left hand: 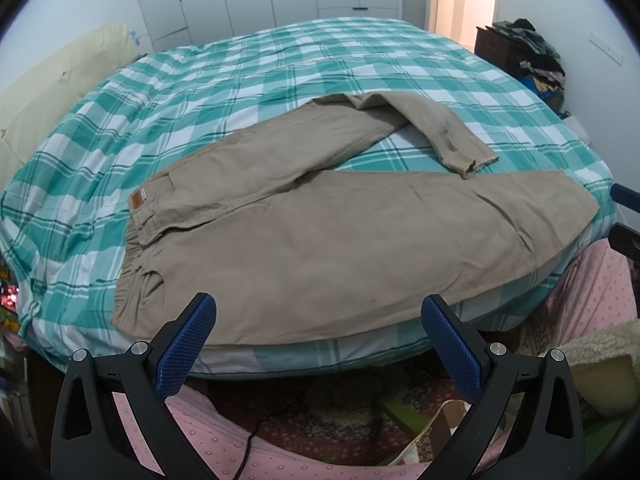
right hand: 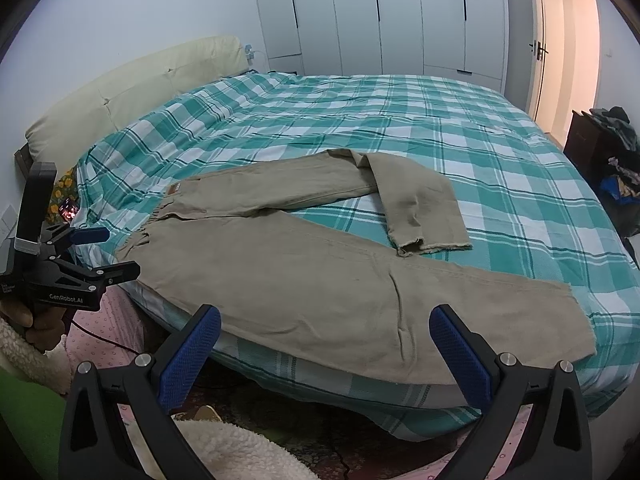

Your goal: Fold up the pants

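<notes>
While both hand-held grippers (left hand: 318, 312) (right hand: 325, 322) hover spread and empty, the pants (left hand: 320, 232) lie just beyond them.

I read "GenRobot.AI" in pale letters along the black side of the left gripper (right hand: 106, 254), seen from my right wrist camera. Small white print sat at that body's far left edge, too tiny for me to make out. On the pants (left hand: 320, 240) I spotted a small orange-brown patch (left hand: 138, 201) at the waistband with a white tag beside it; whatever was printed there stayed unreadable in both views. I found nothing else legible.
</notes>
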The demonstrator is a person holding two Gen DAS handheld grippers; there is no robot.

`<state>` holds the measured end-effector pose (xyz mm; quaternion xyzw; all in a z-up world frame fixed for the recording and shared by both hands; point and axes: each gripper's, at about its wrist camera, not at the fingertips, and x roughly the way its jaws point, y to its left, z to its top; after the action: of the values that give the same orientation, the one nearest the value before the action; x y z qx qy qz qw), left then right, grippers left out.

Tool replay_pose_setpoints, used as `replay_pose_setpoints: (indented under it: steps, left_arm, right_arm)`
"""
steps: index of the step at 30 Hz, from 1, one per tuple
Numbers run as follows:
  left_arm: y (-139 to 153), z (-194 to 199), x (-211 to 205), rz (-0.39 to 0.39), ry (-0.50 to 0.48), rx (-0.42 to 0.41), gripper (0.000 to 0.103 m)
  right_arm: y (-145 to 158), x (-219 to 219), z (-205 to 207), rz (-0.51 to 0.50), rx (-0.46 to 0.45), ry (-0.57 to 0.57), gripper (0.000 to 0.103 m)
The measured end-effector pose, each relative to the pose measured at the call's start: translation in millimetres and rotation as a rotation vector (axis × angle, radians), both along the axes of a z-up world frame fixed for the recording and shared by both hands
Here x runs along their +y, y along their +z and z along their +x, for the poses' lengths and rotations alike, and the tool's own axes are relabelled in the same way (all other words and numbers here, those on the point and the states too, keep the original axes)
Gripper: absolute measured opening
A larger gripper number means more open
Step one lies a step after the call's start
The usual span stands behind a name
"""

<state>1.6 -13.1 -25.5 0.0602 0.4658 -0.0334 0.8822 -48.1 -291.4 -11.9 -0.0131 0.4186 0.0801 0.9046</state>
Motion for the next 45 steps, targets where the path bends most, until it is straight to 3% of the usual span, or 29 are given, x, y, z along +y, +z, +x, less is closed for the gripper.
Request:
replay_pose_setpoints:
  steps: [45]
  left_arm:
    - [-16.1,10.6,-3.1,0.045,0.012,0.059,0.102]
  right_arm:
    - [-18.2,-8.4,7.8,0.013,0.039,-0.023,0.103]
